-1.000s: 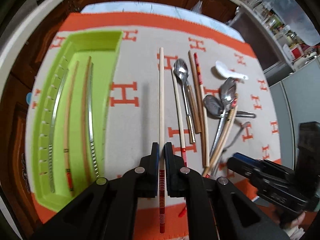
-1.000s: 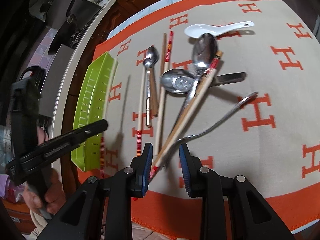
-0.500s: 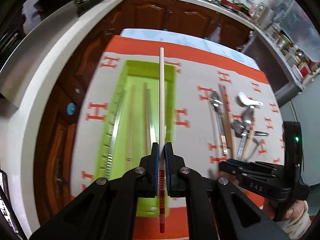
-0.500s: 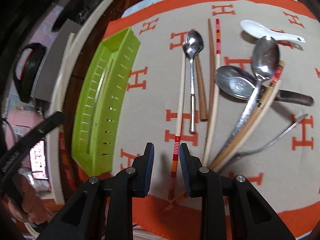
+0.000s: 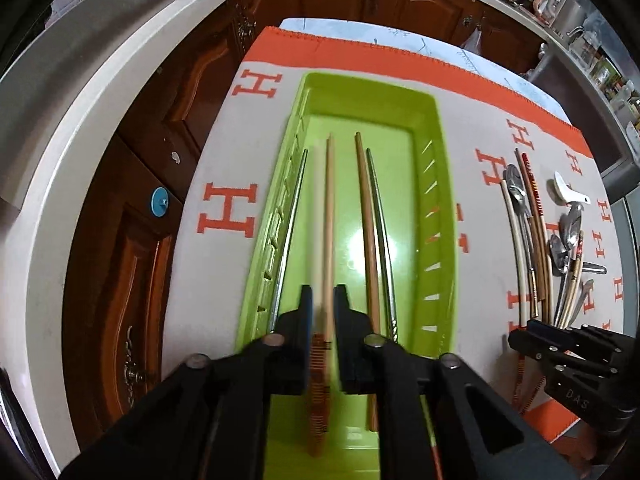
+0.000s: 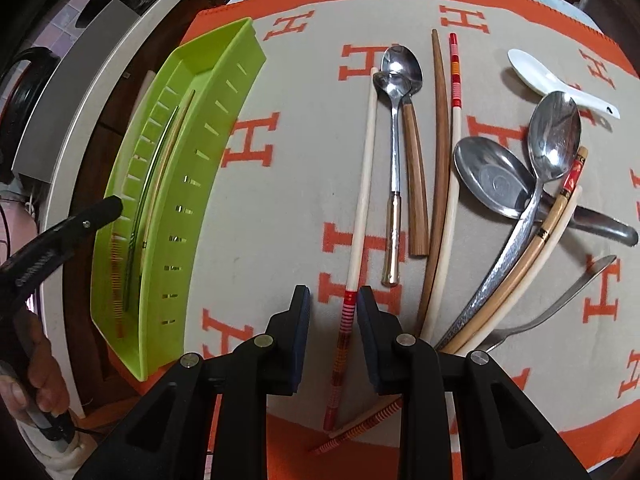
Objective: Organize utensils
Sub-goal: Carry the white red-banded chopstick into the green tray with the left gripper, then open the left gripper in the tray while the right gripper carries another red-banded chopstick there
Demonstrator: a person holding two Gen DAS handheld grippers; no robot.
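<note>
My left gripper (image 5: 323,310) is open over the near end of the green tray (image 5: 444,216). A cream chopstick with a red-striped end (image 5: 318,400) shows blurred between its jaws, loose and dropping into the tray. Several chopsticks lie in the tray, among them a brown one (image 5: 366,216). My right gripper (image 6: 333,312) is open, its jaws on either side of a second cream chopstick with red stripes (image 6: 362,216) on the mat, apart from it. The tray also shows at the left of the right wrist view (image 6: 224,92).
On the orange-and-beige mat (image 6: 280,200) lie metal spoons (image 6: 554,136), a white ceramic spoon (image 6: 556,82), a wooden-handled spoon (image 6: 414,200) and more chopsticks (image 6: 454,120). The counter edge (image 5: 80,128) runs left of the tray, wooden cabinets below.
My left gripper carried the cream chopstick from the mat to above the tray, then opened and let it go. My right gripper moved left from the crossed utensils to straddle the second cream chopstick.
</note>
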